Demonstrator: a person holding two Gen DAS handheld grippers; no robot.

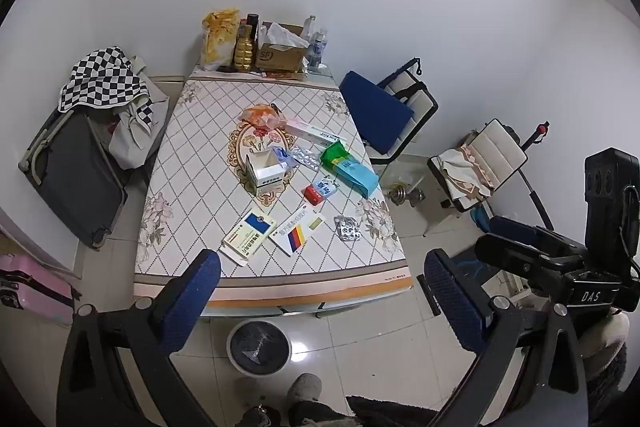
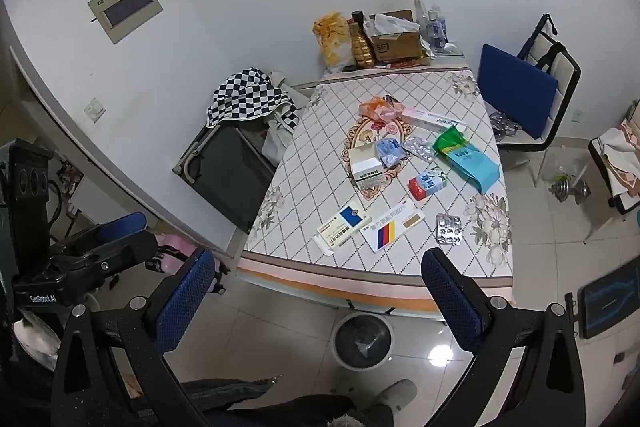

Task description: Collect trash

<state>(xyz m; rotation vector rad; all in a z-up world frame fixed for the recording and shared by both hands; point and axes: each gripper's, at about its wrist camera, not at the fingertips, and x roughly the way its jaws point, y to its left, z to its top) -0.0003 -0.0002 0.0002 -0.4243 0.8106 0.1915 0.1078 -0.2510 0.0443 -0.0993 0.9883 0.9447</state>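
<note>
Trash lies scattered on the patterned table (image 1: 184,187): a blue-and-yellow medicine box (image 1: 250,233), a striped box (image 1: 298,231), a blister pack (image 1: 348,228), a red-and-blue carton (image 1: 320,190), an open white box (image 1: 266,171), a teal bag (image 1: 352,169) and an orange wrapper (image 1: 260,117). A round black-lined bin (image 1: 259,347) stands on the floor at the table's near edge. My left gripper (image 1: 320,291) hangs open above that edge, holding nothing. My right gripper (image 2: 318,291) is likewise open and empty, short of the striped box (image 2: 390,227) and above the bin (image 2: 363,341).
A cardboard box (image 1: 280,53), bottles and a snack bag crowd the table's far end. A dark suitcase (image 1: 76,179) with checkered cloth leans at the left. Chairs (image 1: 384,111) stand at the right, with a dumbbell (image 1: 404,195) on the floor. A person's slippered feet (image 1: 304,387) are below.
</note>
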